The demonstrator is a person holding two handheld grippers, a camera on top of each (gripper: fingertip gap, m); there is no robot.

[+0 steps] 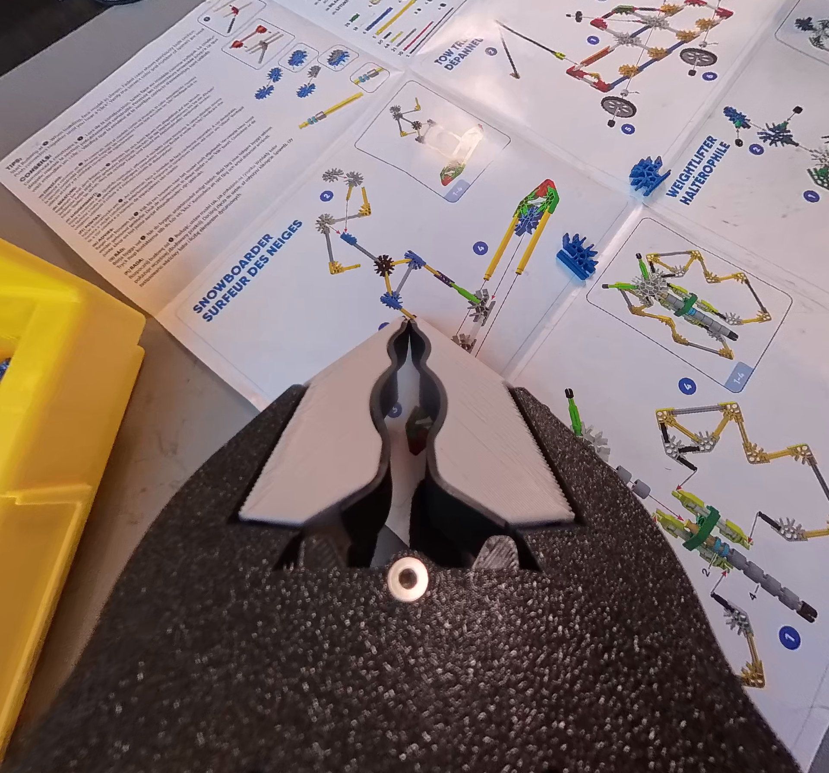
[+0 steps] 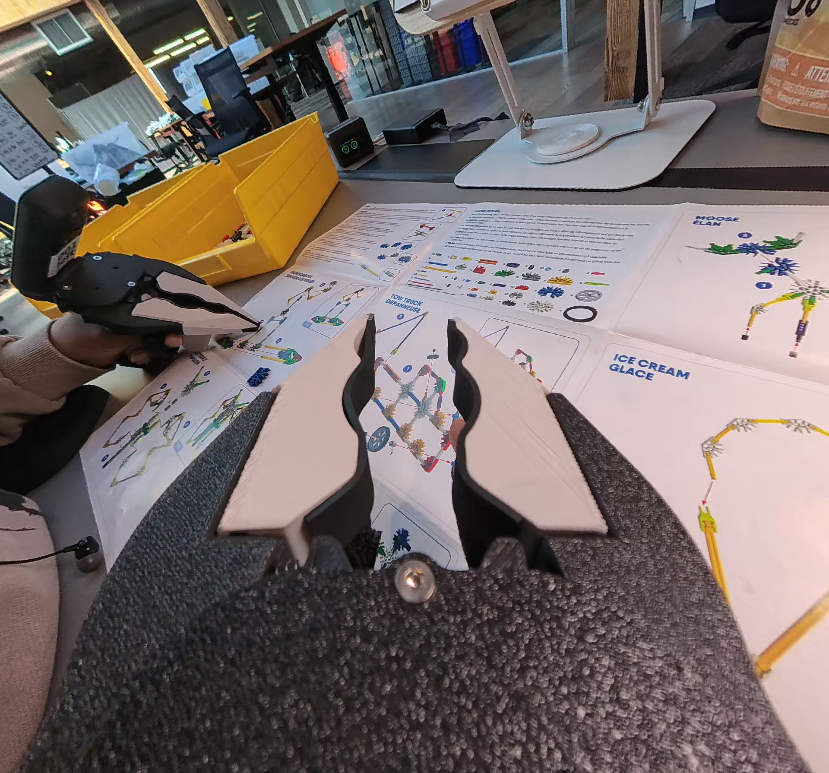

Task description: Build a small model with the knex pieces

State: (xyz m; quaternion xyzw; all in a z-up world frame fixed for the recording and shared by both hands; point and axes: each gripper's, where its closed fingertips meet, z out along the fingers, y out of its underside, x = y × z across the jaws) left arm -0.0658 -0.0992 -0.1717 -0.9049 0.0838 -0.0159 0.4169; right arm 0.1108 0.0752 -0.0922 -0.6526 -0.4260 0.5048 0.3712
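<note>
1. Looking along the left gripper [image 1: 409,325], we see its two white fingers [image 1: 341,437] pressed together at the tips, with nothing between them that we can make out; a small dark red and green shape shows through the gap farther back, and we cannot tell whether it is printed on the paper.
2. The tips rest at or just above a large unfolded instruction sheet [image 1: 278,303] that lies flat on a grey table [image 1: 197,397].
3. Two small blue connector pieces lie on the sheet ahead and to the right: one [image 1: 577,256] near the tips, the other [image 1: 648,175] farther off.
4. A yellow bin [image 1: 67,392] sits on the table left of the gripper, off the sheet.
5. Our right gripper [image 2: 410,325] hovers above the sheet [image 2: 650,415] with its fingers well apart and empty.
6. From that side we see the left gripper [image 2: 251,325] held by a hand [image 2: 112,347], tips down at the paper, with one blue connector [image 2: 259,375] just beside it.
7. Behind stand yellow bins [image 2: 269,213], a white stand [image 2: 583,145] and a brown bag [image 2: 794,56].
</note>
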